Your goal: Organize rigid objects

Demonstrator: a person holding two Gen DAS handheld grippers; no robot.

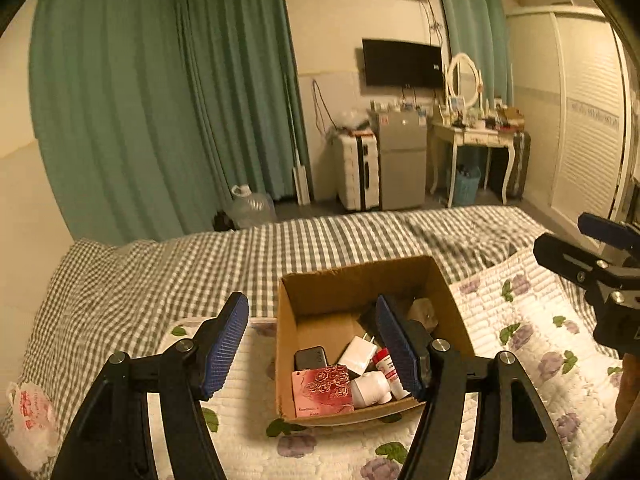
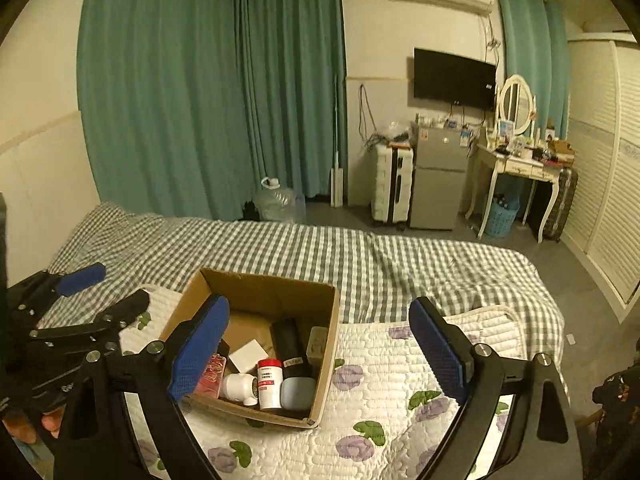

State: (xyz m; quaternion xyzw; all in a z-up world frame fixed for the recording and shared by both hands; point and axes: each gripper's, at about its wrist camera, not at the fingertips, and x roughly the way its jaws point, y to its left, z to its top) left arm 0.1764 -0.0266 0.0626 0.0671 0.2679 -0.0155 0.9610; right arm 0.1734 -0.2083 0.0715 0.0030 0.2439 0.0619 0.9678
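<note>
We've got the cardboard box [image 2: 256,292] on the quilt [image 2: 384,364] holding a charger [image 1: 358,354], pink card [image 1: 322,394], white bottles [image 2: 269,382] and a black case [image 2: 290,346]; left gripper [image 1: 312,344] and right gripper [image 2: 320,352] both gape open, empty.

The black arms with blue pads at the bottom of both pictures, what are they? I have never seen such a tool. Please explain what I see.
They are two hand-held grippers; a person carries one in each hand, and each has its own camera looking forward along it. One picture comes from the left gripper, the other from the right gripper. Both have jaws standing open with nothing held. Below them a cardboard box sits on a flowered quilt on the bed. Inside lie a white charger, a red-capped bottle, a white bottle and a pink card.
</note>
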